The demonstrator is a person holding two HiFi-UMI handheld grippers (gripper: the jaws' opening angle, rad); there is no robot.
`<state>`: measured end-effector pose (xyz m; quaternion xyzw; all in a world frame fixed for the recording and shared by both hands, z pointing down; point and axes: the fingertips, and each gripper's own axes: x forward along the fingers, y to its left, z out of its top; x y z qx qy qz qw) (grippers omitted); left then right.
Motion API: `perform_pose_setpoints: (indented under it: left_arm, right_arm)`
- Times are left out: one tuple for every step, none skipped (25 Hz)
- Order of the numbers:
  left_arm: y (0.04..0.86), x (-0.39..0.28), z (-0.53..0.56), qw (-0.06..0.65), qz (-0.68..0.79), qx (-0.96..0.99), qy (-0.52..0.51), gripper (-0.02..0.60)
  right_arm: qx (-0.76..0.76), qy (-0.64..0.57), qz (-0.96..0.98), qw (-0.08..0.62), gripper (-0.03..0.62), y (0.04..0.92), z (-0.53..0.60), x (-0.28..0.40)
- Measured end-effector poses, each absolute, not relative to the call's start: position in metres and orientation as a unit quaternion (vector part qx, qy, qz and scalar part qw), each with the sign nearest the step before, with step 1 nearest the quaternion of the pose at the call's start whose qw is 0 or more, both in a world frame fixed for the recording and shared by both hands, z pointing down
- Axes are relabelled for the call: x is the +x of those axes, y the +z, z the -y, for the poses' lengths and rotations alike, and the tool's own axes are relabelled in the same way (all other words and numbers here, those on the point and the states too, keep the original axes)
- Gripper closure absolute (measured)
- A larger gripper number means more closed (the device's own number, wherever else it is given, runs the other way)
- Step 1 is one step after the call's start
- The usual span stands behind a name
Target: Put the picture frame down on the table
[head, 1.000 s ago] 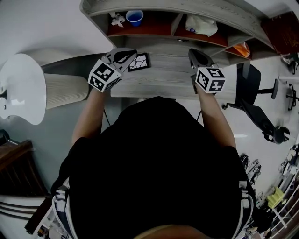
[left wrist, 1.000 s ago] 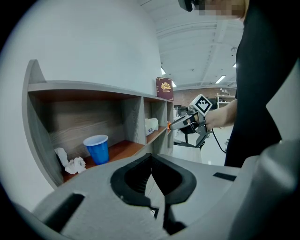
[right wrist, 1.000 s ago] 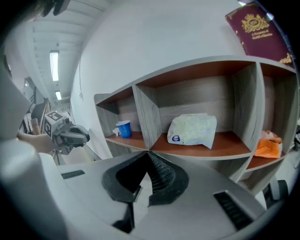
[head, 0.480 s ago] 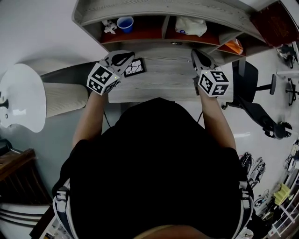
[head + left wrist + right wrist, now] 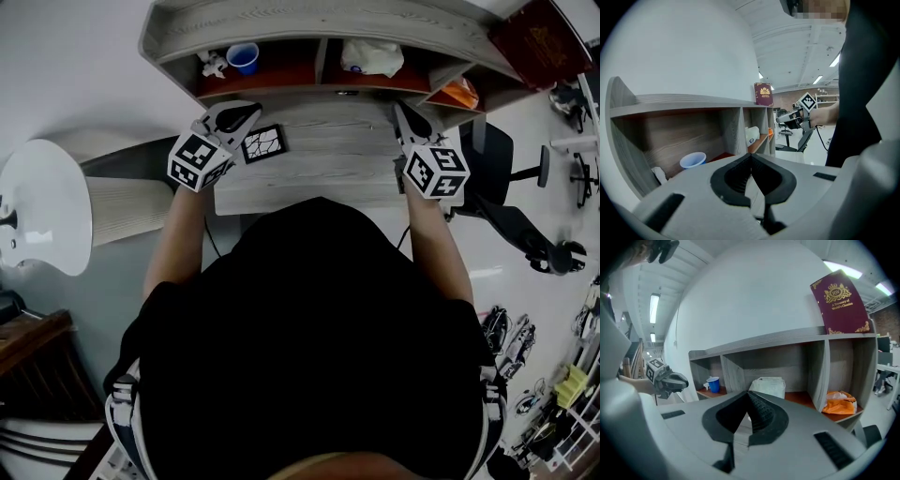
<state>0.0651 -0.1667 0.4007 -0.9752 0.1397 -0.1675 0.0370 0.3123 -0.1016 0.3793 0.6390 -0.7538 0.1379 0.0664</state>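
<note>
On the bench [image 5: 337, 155], at about 11 o'clock in the head view, the picture frame [image 5: 262, 143] lies flat with its dark, line-patterned face up. It sits near the bench's left end, in front of the shelf unit [image 5: 319, 19] at the back.

The left hand-held gripper [image 5: 249, 112] hangs just beside the frame, which lies at about 5 o'clock from its tips. The frame is outside the jaws. In the left gripper view those jaws are clenched tip to tip, with only pale bench surface showing through the gap behind the tips.

The right hand-held gripper [image 5: 399, 107] is well apart from the frame, over the bench's right end at about 1 o'clock. Its own view shows its jaws pressed together at the tips and gripping nothing.

In the shelf unit's left compartment a blue cup [image 5: 243, 57] stands upright, with a small white thing [image 5: 212, 64] at its 9 o'clock. A white bag [image 5: 372, 56] lies in the middle compartment and an orange bag [image 5: 458, 93] in the right one. A maroon book [image 5: 534, 33] stands on the shelf top at the right end. A black office chair [image 5: 506, 178] stands on the floor at about 3 o'clock from the bench.
</note>
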Motion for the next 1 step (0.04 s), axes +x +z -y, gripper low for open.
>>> perform_pose_setpoints:
  left_arm:
    - [0.4001,0.0649,0.1674,0.037,-0.141,-0.975,-0.167,0.565]
  right_arm:
    - [0.640,0.137,0.753,0.066,0.588,0.3783,0.1012,0.3141]
